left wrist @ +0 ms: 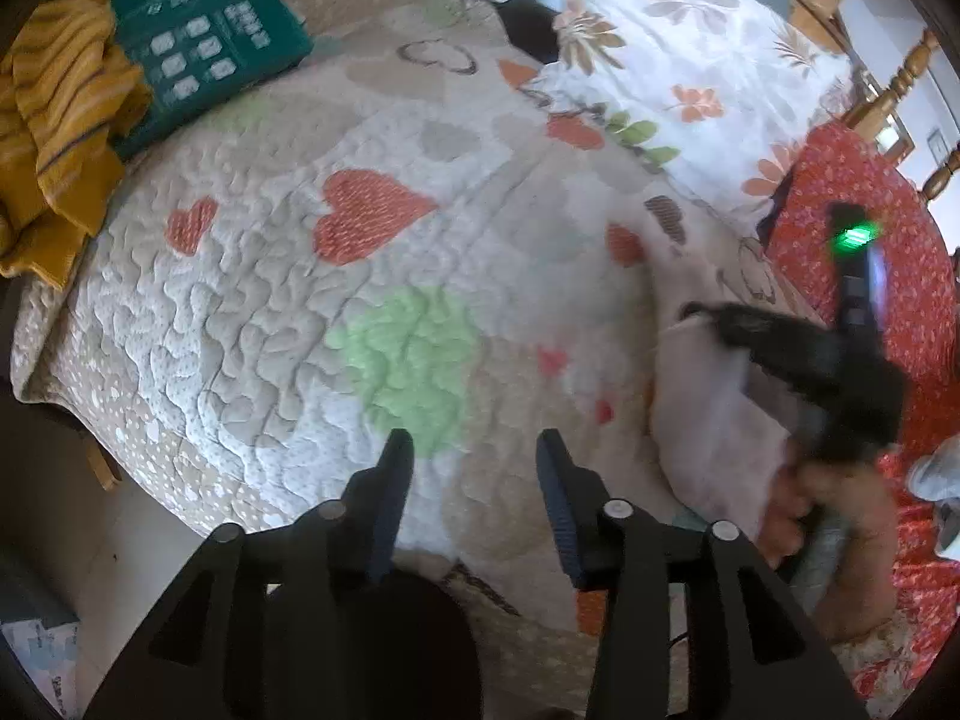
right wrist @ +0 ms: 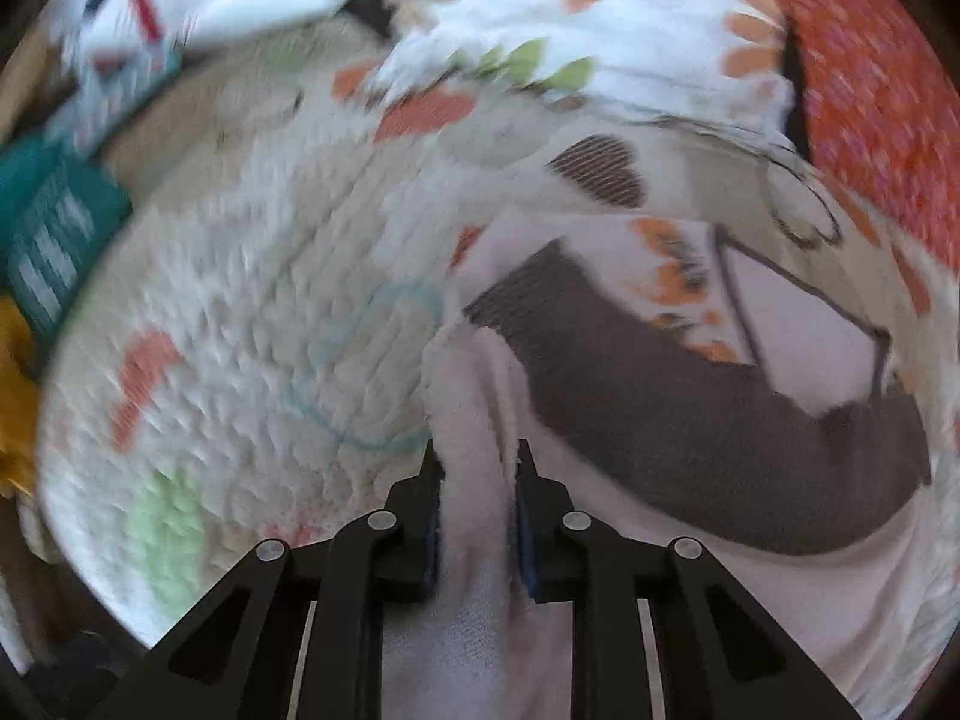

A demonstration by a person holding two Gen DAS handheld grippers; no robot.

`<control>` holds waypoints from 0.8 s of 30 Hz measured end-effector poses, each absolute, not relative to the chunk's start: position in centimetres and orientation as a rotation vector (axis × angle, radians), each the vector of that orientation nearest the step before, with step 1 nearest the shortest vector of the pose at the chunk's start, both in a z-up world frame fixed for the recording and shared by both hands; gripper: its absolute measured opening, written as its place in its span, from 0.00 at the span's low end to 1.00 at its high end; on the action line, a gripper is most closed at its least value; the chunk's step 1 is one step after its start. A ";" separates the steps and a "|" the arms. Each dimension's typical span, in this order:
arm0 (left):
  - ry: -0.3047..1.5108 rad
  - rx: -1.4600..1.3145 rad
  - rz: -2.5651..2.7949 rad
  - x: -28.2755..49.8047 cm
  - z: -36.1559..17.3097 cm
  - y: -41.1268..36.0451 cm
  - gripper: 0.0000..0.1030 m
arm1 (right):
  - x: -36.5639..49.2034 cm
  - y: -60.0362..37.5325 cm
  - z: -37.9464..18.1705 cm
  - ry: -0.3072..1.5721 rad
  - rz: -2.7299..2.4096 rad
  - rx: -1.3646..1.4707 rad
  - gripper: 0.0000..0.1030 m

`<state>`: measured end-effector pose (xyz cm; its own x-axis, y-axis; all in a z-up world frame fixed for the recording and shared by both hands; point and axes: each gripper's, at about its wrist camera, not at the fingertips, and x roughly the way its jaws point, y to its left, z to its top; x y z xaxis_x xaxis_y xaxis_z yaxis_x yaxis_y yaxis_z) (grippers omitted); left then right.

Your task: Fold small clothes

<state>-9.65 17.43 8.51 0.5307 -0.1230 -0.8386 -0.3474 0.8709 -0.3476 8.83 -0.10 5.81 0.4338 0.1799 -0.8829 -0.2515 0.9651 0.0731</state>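
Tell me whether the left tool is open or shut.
Open. The left tool has its two fingers wide apart over the quilt, with nothing between them.

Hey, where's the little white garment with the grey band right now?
The white garment is pinched in the right hand-held gripper, over the heart-print quilt. From the left wrist view it sits at the right, beside the red floral fabric.
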 end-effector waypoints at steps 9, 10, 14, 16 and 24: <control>1.040 -0.422 0.033 -7.6 9.9 8.7 0.44 | 5.4 -21.5 11.2 0.945 0.182 0.294 0.20; 1.052 -0.414 0.015 -7.3 9.7 7.5 0.44 | 4.3 -24.4 10.9 0.938 0.150 0.332 0.19; 1.102 -0.371 -0.050 -5.8 8.4 2.5 0.44 | 2.1 -32.6 7.6 0.978 0.070 0.418 0.22; 1.131 -0.362 -0.093 -5.2 7.8 0.1 0.44 | 1.3 -35.4 5.4 1.027 0.040 0.455 0.24; 1.169 -0.281 -0.152 -4.7 7.4 -5.5 0.45 | -3.3 -40.5 6.9 0.944 0.078 0.585 0.35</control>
<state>-4.66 -5.53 7.41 0.3864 -0.2620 -0.8843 -0.0277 0.9551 -0.2951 -3.25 -40.46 6.91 0.5959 0.3112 -0.7403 0.1860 0.8433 0.5043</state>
